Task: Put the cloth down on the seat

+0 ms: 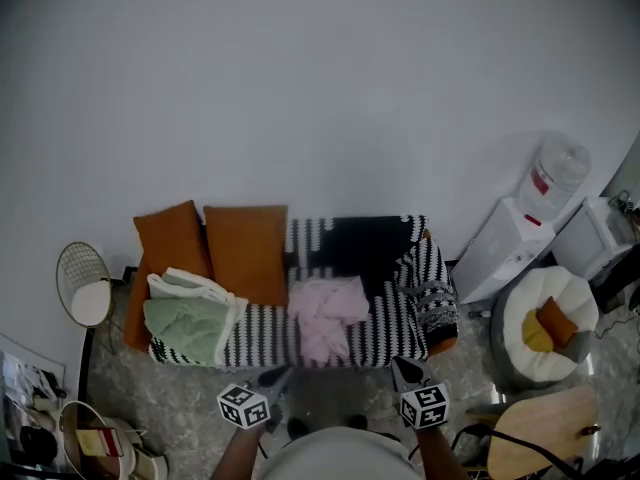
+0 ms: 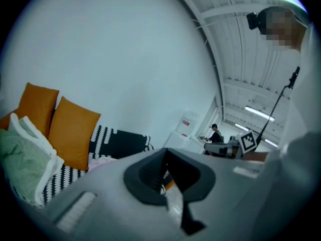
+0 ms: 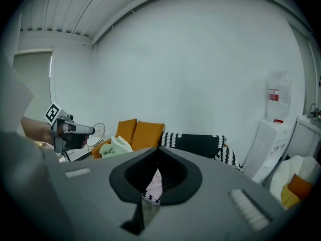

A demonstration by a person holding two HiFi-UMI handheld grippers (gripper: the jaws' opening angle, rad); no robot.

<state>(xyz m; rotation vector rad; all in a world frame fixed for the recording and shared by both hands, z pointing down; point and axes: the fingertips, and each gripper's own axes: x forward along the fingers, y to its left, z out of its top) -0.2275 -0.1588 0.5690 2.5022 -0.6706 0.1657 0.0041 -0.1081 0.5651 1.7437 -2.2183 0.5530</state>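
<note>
**Head view.** The cloth, pink and loosely crumpled, lies on the seat at the middle of the sofa, with its front edge draping over the seat's lip. It rests on the striped cover, well apart from the blanket at the left end and below the cushions. Your left tool and right tool hang in front of the sofa, one either side of the cloth. Neither touches it. Judgement: the cloth already lies where the task wants it, and the tools stand clear so as not to drag it.

**Left gripper view.** The left tool has its jaws together and nothing is caught between them. It points a little down, past the cushions toward the sofa's back. A pale strip of the cloth shows just above the tool's body.

**Right gripper view.** The right tool also reads as brought together at the tips, and no fabric is pinched. The cloth appears only through the narrow slit below the tips, lying far off on the seat. Your left tool shows at the left, level and apart from the sofa.

**Finding.** Both tools are empty and closed because no hold on the cloth is needed. Nothing further appears to be called for, unless you want the draped edge pushed back onto the seat.
</note>
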